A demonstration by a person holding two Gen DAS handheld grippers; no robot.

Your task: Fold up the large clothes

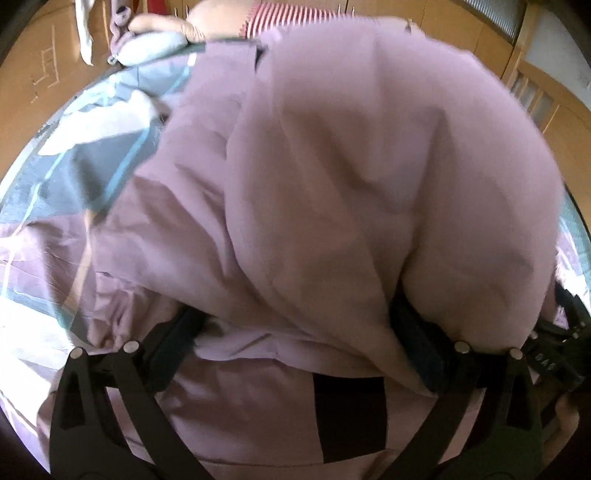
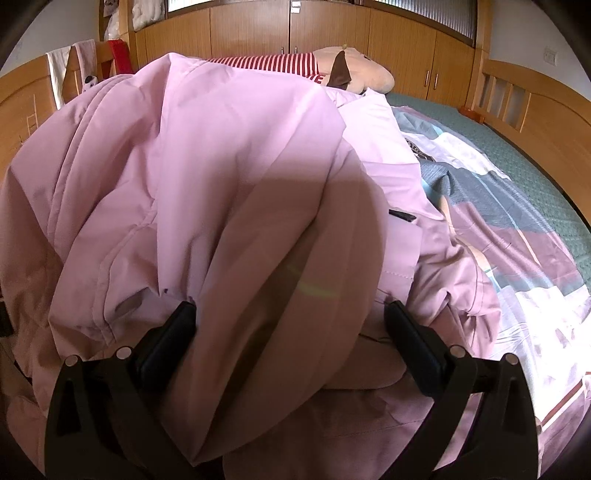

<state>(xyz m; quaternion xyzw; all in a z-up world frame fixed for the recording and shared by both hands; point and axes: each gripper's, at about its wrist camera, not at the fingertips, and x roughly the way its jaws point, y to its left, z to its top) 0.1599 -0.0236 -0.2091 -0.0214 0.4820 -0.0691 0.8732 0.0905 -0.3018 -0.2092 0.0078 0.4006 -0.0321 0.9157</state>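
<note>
Left wrist view was filled almost wholly by the pink padded jacket (image 1: 332, 166), which lay heaped on the patterned bedspread (image 1: 74, 155) and ran from the fingers at 6 o'clock up toward 12 o'clock, where a plush toy in a striped top (image 1: 280, 18) showed past its far edge. Right wrist view gave the same jacket (image 2: 221, 166) with its bulk leaning toward 10 o'clock and the bedspread (image 2: 517, 240) bare from 2 to 4 o'clock. Its long axis seemed to run away from both cameras, toward the headboard.

A thick fold rose between the jaws of each tool. The left gripper (image 1: 295, 354) stood wide, with padding bunched against its right finger; whether it pinched cloth I could not tell. The right gripper (image 2: 291, 343) was also spread wide around a fat roll of fabric, apparently bearing on it from both sides.

Both hands looked equally near the near hem, so the coming fold probably meant carrying that hem toward 12 o'clock.
</note>
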